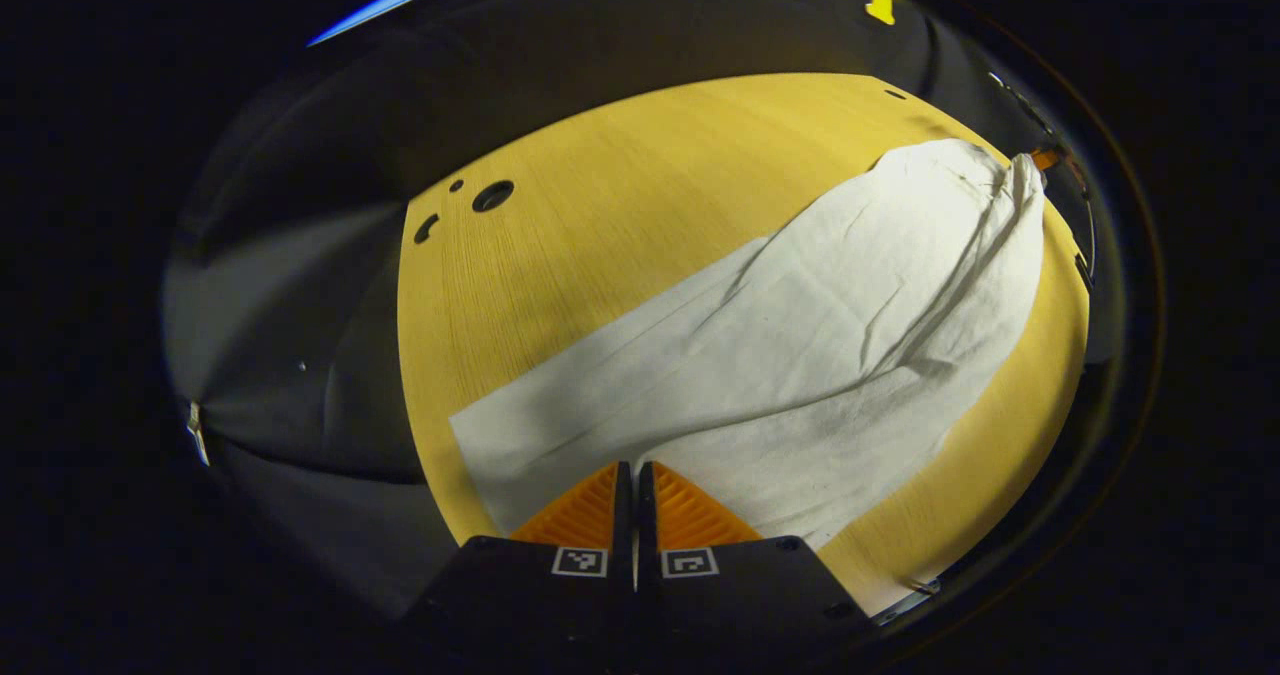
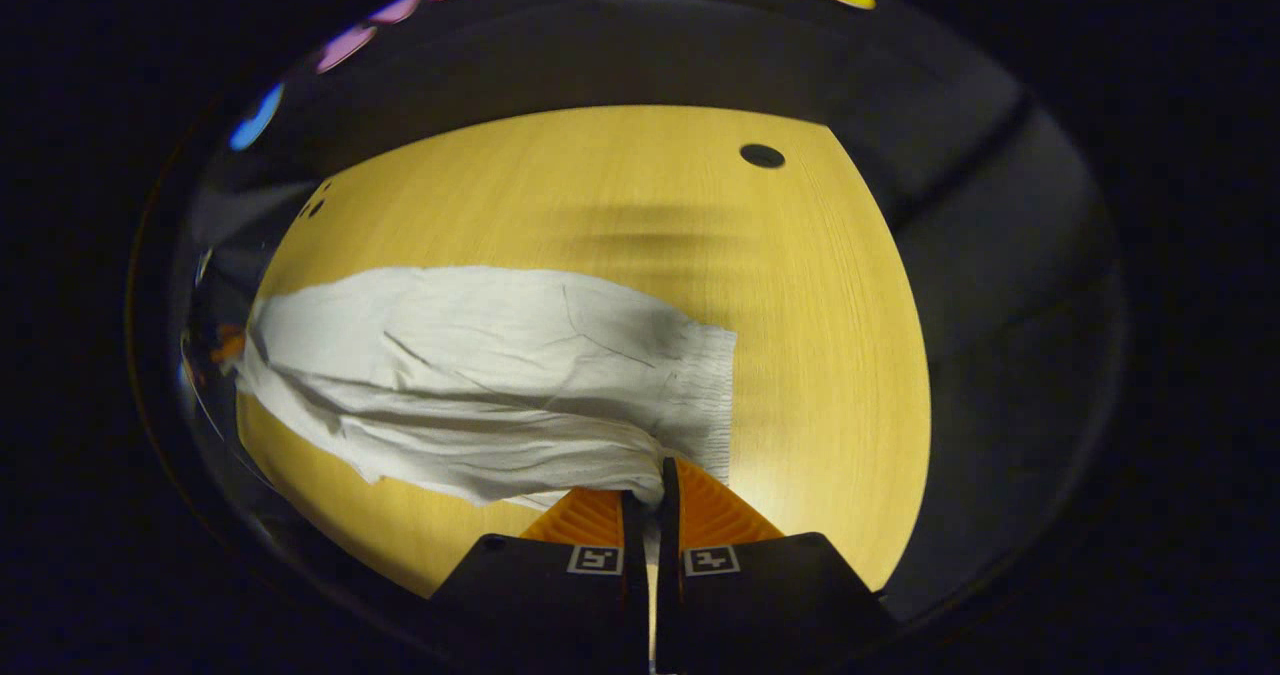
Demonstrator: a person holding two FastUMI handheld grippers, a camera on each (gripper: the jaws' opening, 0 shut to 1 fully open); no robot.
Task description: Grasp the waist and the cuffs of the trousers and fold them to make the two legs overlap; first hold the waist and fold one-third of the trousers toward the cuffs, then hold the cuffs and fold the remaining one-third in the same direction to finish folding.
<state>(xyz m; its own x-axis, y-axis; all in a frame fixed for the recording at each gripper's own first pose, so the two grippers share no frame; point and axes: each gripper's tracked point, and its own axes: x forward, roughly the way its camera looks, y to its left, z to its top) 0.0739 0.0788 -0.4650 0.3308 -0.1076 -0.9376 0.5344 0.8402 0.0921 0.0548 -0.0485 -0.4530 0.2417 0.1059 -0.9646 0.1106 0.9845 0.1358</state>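
With the trousers [image 1: 800, 335] spread across the counter [image 1: 600, 205], left gripper [image 1: 636, 475] pinching the cuff end at 6 o'clock and right gripper [image 2: 655, 480] pinching the waist [image 2: 700, 395], uneven lifting could misalign the legs.

L tongs [image 1: 635, 485] pinch trousers [image 1: 800, 355] cuff.
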